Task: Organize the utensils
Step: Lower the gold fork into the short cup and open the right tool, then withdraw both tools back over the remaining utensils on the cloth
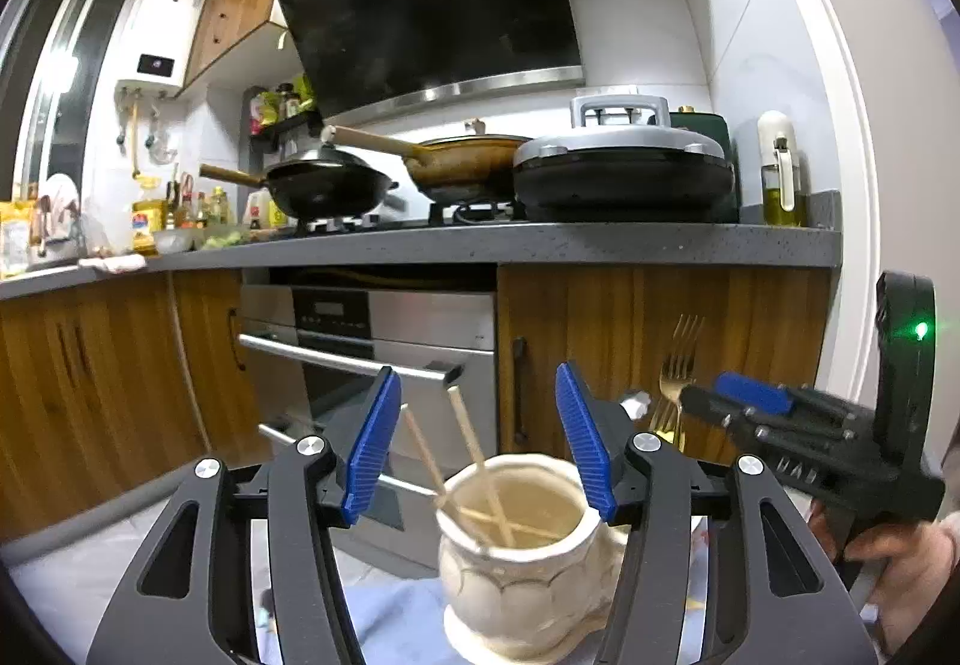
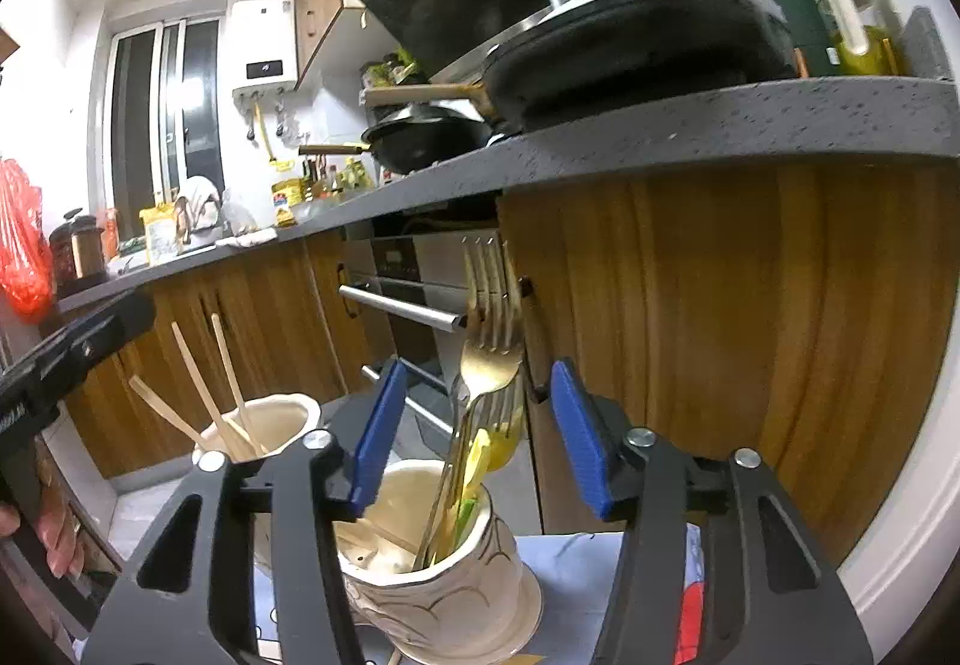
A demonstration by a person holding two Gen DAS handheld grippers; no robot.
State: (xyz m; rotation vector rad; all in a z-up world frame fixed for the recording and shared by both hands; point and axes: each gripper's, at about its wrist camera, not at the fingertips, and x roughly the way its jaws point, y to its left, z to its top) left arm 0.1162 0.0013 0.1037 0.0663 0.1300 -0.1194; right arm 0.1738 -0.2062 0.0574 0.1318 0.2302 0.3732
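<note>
Both your tools stand spread, pinching nothing: chopsticks (image 1: 462, 461) lean upright just ahead of the left tool (image 1: 480, 437), forks (image 2: 489, 365) ahead of the right tool (image 2: 474, 431).

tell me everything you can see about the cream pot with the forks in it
The cream glazed ceramic pot with dark swirl lines stands upright on a pale blue cloth, just before the right hand-held gripper, whose blue pads stand apart above it without touching. It has a wavy rim, a narrowed neck and a flared foot. Inside lean gold metal forks, tines up, beside yellow and green handled pieces. A second cream pot holding wooden chopsticks stands to its left.
</note>
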